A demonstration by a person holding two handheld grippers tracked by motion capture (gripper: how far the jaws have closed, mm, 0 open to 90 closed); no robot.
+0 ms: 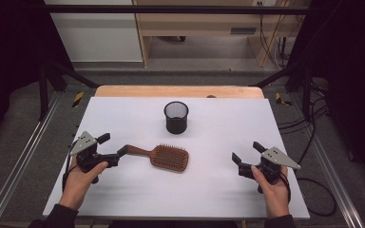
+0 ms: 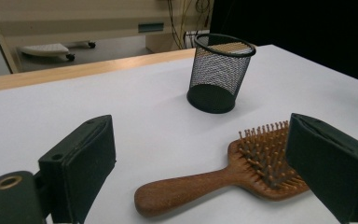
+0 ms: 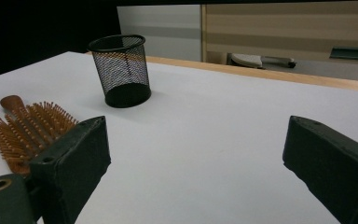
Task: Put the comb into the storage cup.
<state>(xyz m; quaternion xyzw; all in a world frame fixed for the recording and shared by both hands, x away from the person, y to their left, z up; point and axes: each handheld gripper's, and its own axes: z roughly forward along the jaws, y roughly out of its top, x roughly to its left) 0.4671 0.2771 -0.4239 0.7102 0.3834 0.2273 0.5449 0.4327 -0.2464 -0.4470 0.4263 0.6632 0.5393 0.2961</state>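
Hairbrush (image 1: 164,157): mid-bench, long axis parallel to front edge, handle toward left gripper (image 1: 113,149) | left gripper: spread, at handle tip | right gripper (image 1: 245,152): spread, empty, well apart | cup (image 1: 176,117): behind brush.

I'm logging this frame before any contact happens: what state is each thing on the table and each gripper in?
hairbrush: lying flat on the table, bristles up, handle toward the left gripper, not held.
mesh cup: upright, open end up, standing apart from the hairbrush; no contents visible.
left gripper: open, jaws either side of the handle's end, not pressing on it.
right gripper: open, nothing between its jaws.
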